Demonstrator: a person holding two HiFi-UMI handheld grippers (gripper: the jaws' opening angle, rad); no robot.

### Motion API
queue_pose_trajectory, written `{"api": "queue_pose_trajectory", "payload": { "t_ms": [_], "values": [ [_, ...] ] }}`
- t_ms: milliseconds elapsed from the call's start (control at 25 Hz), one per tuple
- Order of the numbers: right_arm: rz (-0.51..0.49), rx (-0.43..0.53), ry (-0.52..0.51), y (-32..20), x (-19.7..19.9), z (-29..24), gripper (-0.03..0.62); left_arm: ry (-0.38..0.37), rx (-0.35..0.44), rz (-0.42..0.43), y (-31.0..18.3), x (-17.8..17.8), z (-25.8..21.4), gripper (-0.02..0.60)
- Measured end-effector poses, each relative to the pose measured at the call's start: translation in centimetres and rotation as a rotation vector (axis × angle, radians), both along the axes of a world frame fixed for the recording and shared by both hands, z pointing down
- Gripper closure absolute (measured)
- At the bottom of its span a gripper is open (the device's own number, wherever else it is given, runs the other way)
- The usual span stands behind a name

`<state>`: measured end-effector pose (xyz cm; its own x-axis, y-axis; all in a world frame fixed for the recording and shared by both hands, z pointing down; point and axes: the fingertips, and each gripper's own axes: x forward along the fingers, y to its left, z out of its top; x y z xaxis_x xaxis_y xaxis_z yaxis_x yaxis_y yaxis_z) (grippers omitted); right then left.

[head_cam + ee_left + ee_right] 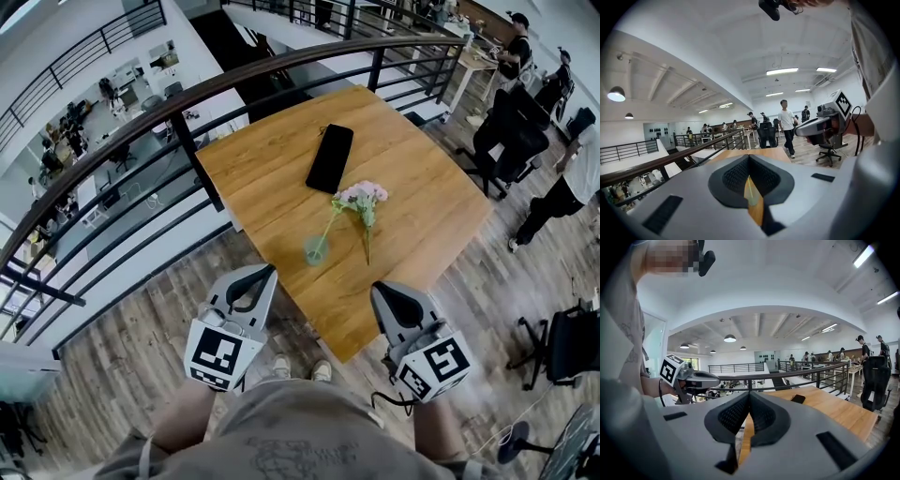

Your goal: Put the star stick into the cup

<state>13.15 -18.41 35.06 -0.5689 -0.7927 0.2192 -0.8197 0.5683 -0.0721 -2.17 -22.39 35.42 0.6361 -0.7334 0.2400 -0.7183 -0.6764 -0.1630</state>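
Note:
A small clear greenish cup [316, 249] stands on the wooden table [422, 197] near its front corner. Pink flowers [363, 194] on thin green stems lie just beyond it, and one stem [328, 225] slants down to the cup. I cannot pick out a star on any stick. Both grippers hover short of the table's near corner, apart from everything. The left gripper [263, 273] is shut and holds nothing; its jaws [748, 157] meet at the tips. The right gripper [384, 290] is also shut and holds nothing [749, 393].
A black phone [330, 157] lies on the table behind the flowers. A dark railing [187, 141] runs along the table's left and far sides, with a drop to a lower floor beyond. Office chairs [562, 347] and people [572, 187] are on the right.

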Motion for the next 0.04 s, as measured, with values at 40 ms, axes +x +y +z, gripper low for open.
{"api": "queue_pose_trajectory", "payload": {
  "t_ms": [40],
  "values": [
    [-0.001,0.0,0.001,0.03,-0.11,0.1,0.563,0.002,-0.002,0.003,0.13,-0.04,0.03,0.566]
  ]
}}
